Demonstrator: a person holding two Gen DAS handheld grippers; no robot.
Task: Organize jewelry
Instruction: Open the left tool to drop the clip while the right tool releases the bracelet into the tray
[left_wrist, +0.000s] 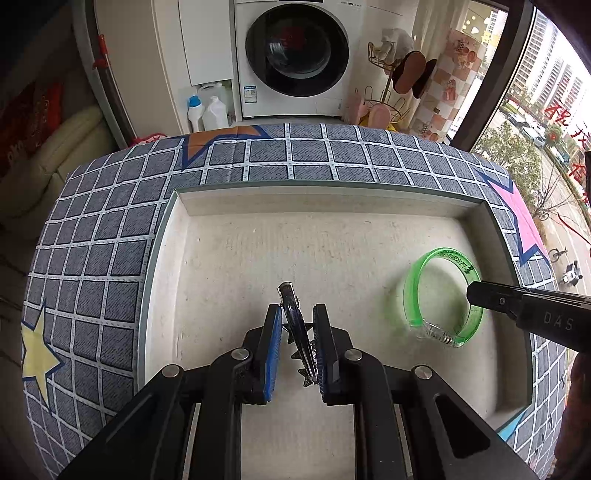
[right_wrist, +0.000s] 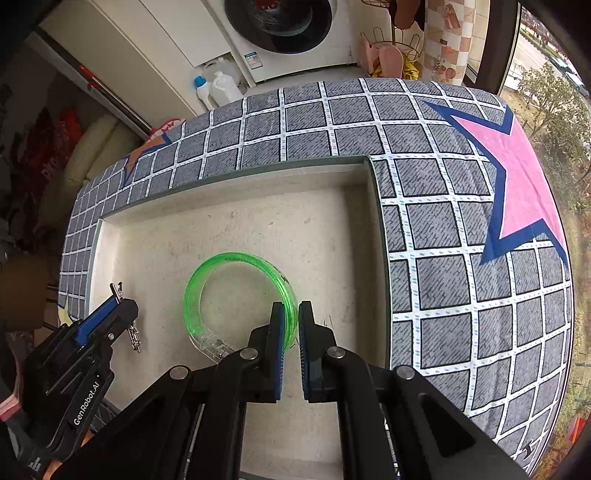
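Right wrist: right gripper (right_wrist: 291, 314) clamps green bangle (right_wrist: 236, 266), left gripper (left_wrist: 297, 321) hair clip (left_wrist: 295, 325), mid-tray (right_wrist: 236, 173).

- the tray (left_wrist: 168, 258) sits on the cloth-covered table (left_wrist: 92, 236), cloth showing left, right and on the far side
- bangle (left_wrist: 443, 295) is in the tray's right part, hair clip (left_wrist: 295, 325) left of it, nearer the middle
- washing machine (left_wrist: 295, 55) on the floor beyond the table, bottles (left_wrist: 208, 110) just left of it
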